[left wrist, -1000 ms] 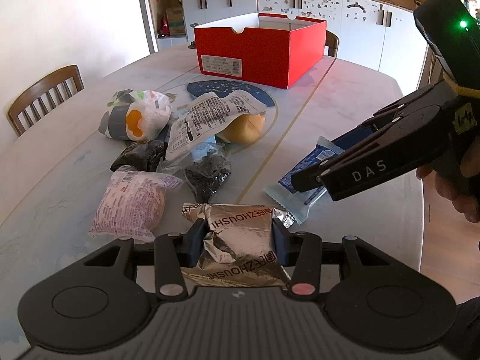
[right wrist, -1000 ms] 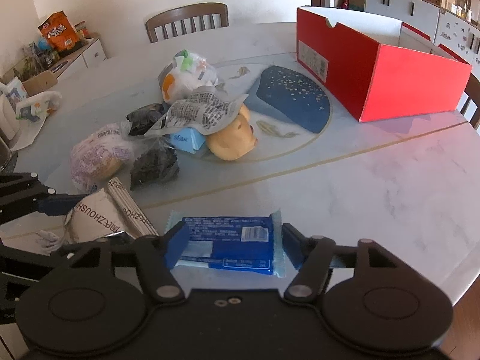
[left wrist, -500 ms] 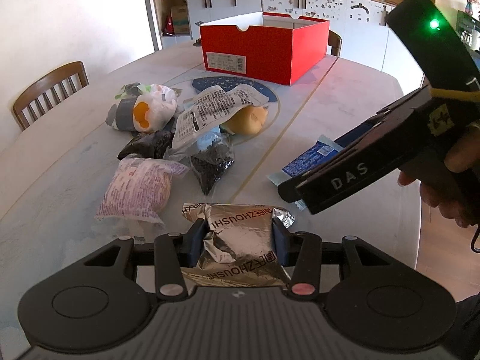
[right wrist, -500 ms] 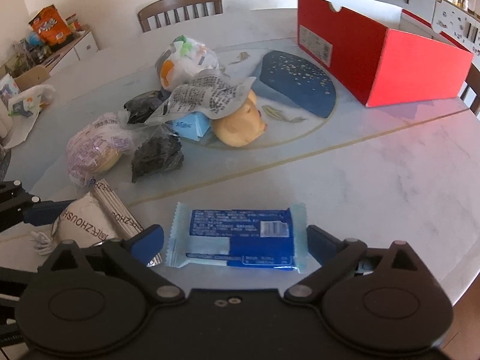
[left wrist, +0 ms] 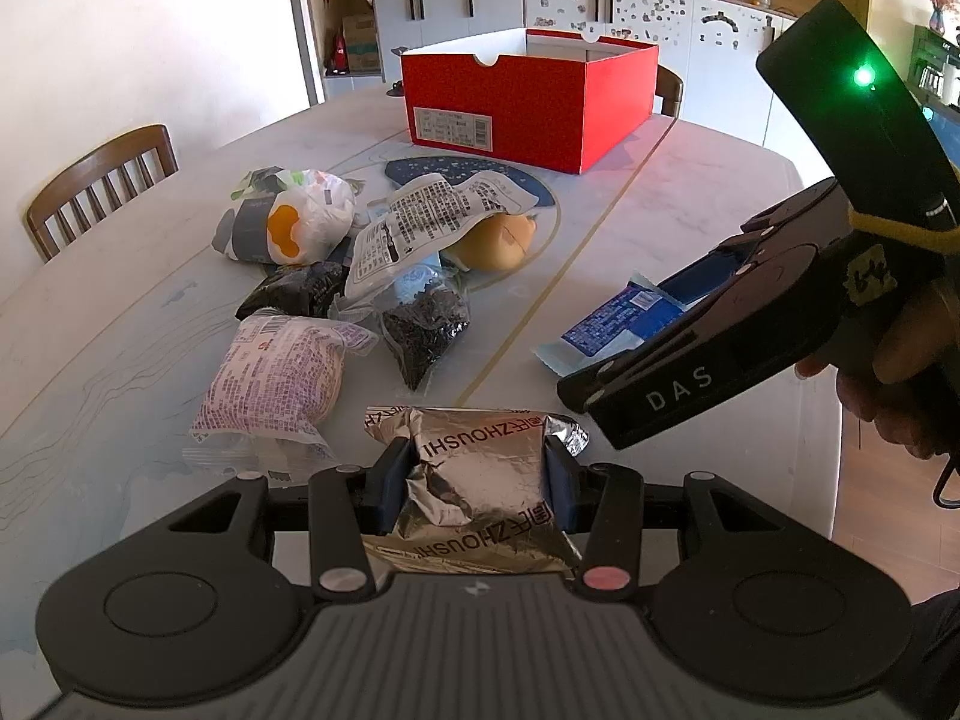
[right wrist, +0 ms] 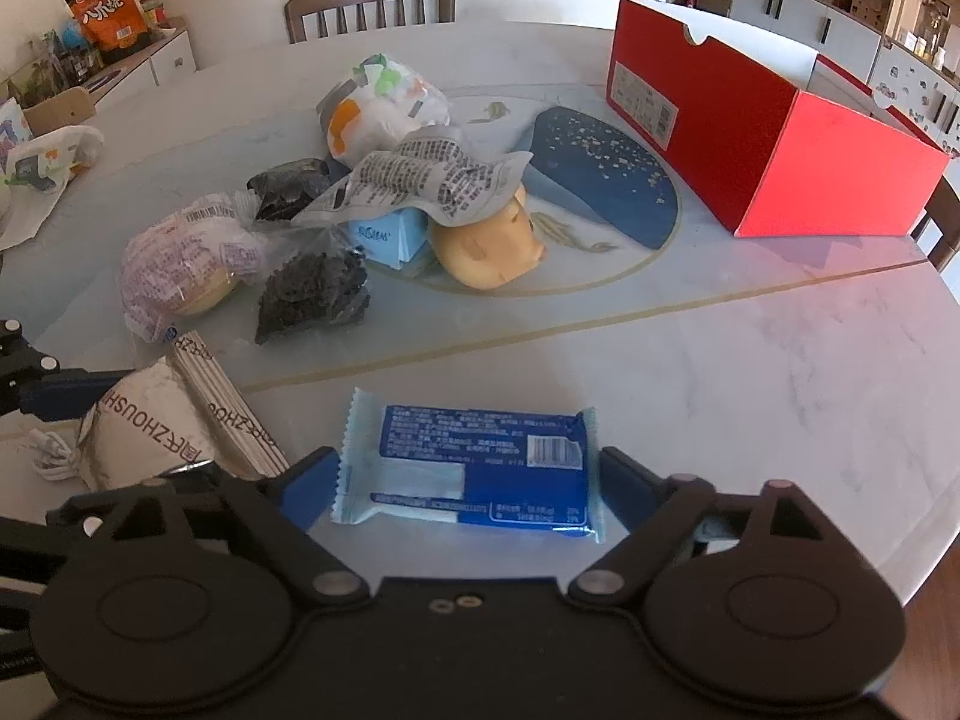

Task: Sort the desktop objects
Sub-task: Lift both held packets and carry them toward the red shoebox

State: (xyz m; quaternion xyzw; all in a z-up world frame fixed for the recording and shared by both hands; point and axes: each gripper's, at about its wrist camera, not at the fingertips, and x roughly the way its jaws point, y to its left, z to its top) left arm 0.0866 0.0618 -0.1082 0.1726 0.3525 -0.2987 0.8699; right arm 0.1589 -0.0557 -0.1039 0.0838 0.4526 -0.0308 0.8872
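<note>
The blue packet [right wrist: 468,465] lay flat near the surface's [right wrist: 750,396] front edge, with bare marble to its right and ahead as far as the red box [right wrist: 768,138]. The right gripper [right wrist: 465,480] straddled it, its jaws closing but not yet pressing, narrower than half a second before. The left gripper [left wrist: 474,480] stayed clamped on the silver packet [left wrist: 474,468], just left of the blue one. Farther in, a heap of wrapped snacks [left wrist: 360,276] crowded the pale round surface; a wooden chair [left wrist: 102,180] and white cabinets [left wrist: 600,18] stood beyond.
</note>
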